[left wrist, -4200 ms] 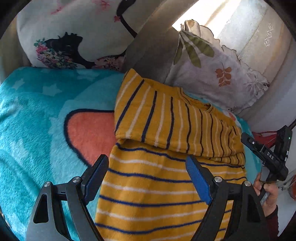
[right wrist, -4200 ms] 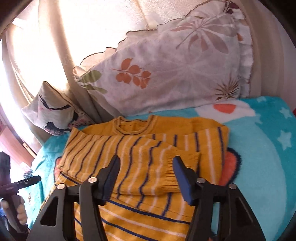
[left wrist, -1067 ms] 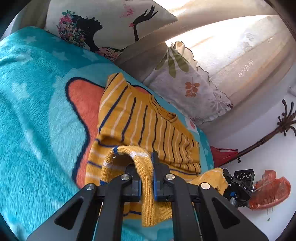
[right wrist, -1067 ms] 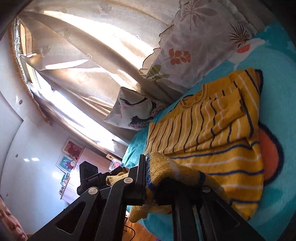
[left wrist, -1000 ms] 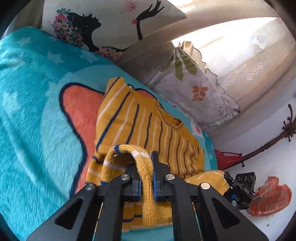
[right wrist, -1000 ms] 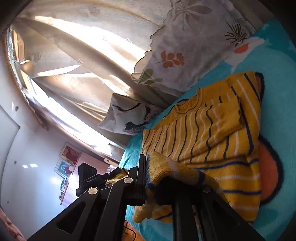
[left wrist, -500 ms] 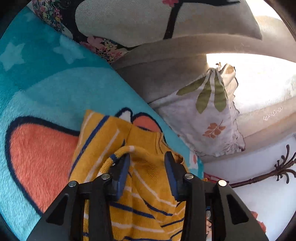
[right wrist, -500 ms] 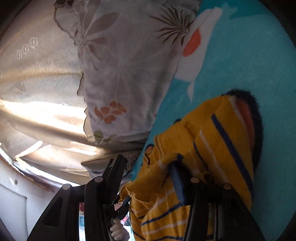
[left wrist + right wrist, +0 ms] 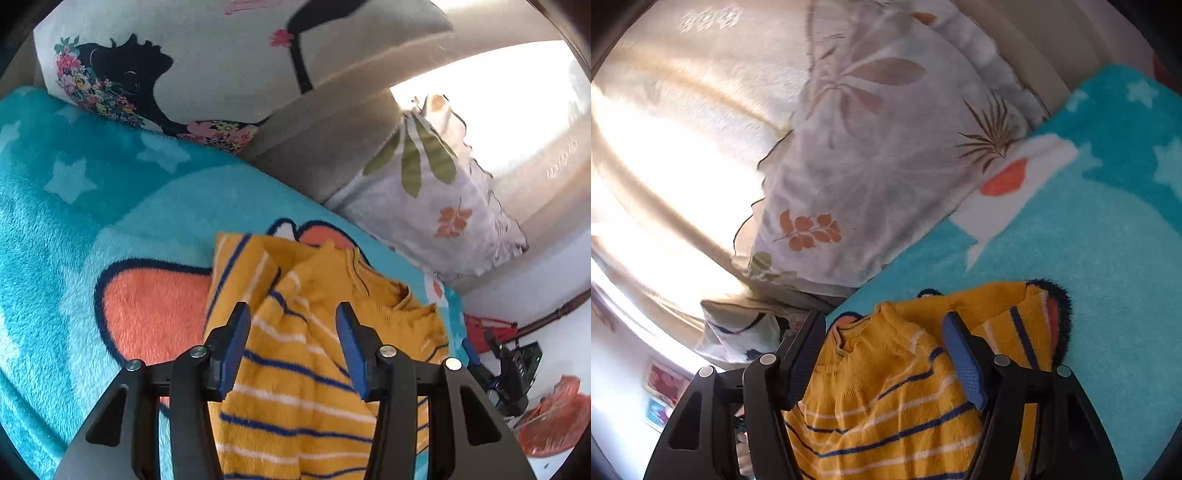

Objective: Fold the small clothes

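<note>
A small yellow sweater [image 9: 303,373] with navy and white stripes lies folded over on a turquoise fleece blanket [image 9: 74,206]. Its lower half is doubled up over the chest, near the neckline [image 9: 384,284]. My left gripper [image 9: 291,339] is open, its blue-padded fingers [image 9: 232,343] apart just above the folded edge. In the right wrist view the sweater [image 9: 886,398] lies under my right gripper [image 9: 886,358], which is also open and holds nothing.
A white pillow with a black silhouette print [image 9: 192,62] and a leaf-print pillow [image 9: 436,206] lean against the curtain [image 9: 665,122] behind the blanket. An orange patch [image 9: 147,306] of the blanket shows left of the sweater. Red things [image 9: 554,421] lie off the bed's right edge.
Both grippers carried the sweater's hem up over the chest, then opened and let it go. The hem now lies on the upper part of the sweater.
</note>
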### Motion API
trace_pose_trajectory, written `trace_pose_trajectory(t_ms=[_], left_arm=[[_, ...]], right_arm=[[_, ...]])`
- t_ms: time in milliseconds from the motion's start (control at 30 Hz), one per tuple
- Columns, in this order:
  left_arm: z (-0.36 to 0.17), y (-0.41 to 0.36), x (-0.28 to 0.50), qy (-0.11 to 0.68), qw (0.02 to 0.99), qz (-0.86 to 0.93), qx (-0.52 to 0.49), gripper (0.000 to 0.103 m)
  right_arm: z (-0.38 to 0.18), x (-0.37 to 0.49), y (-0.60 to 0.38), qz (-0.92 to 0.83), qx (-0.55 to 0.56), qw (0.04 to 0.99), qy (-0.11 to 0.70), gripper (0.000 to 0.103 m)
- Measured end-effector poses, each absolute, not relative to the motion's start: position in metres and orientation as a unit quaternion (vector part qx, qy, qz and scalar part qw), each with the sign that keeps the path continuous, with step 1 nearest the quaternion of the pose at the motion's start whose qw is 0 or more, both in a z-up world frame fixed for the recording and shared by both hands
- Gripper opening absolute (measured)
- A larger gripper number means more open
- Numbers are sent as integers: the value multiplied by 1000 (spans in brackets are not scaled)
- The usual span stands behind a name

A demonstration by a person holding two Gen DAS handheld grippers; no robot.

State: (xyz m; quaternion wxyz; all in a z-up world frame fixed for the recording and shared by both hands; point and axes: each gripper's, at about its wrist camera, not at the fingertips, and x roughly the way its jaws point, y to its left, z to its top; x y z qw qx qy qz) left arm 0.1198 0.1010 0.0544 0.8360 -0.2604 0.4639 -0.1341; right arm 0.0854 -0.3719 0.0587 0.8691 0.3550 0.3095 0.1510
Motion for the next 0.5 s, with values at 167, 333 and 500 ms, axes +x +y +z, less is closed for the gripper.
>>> trace_pose_trajectory(t_ms=[167,333,500], left_arm=[[46,69,93,475,824,-195,-242,49],[24,67,91,481,844,-148,-187,49],[32,95,81,461,848,-138,-221,48]], right_arm=[[64,76,-312,188,237,894,332,72],[30,99,-276,216,199,872,391,71],[6,121,-288,116,144,899,396,64]])
